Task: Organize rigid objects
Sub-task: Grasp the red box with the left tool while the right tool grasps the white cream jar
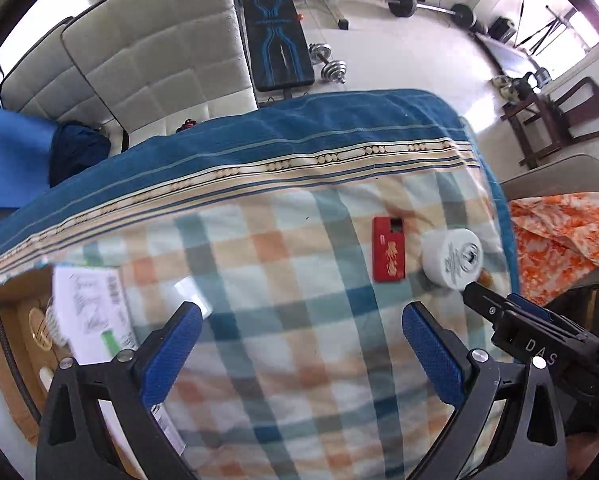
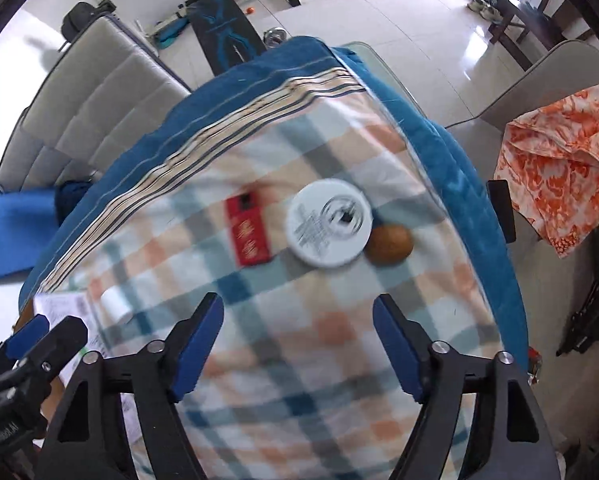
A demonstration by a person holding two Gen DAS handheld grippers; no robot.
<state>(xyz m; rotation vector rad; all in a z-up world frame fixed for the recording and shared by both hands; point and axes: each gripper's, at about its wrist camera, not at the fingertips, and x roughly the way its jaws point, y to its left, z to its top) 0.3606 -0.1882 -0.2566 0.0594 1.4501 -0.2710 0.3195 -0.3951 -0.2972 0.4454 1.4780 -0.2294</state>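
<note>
Now your right gripper point(image 2: 298, 344) and left gripper point(image 1: 301, 350) both hang with jaws apart and empty above the checked cloth point(image 2: 299, 360). Ahead lie the red box point(image 2: 248, 232), white round tin point(image 2: 328, 223) and brown ball point(image 2: 389, 246), side by side, easy to reach.

The brown rounded object point(image 2: 389, 246) is staying mostly hidden behind the white round plastic jar point(image 1: 453, 258) in the left wrist view. The gold print on the flat red rectangular box point(image 2: 249, 232) is blurring too much to read. The brown cardboard box point(image 1: 15, 336) is being cut off by the picture's edge.
</note>
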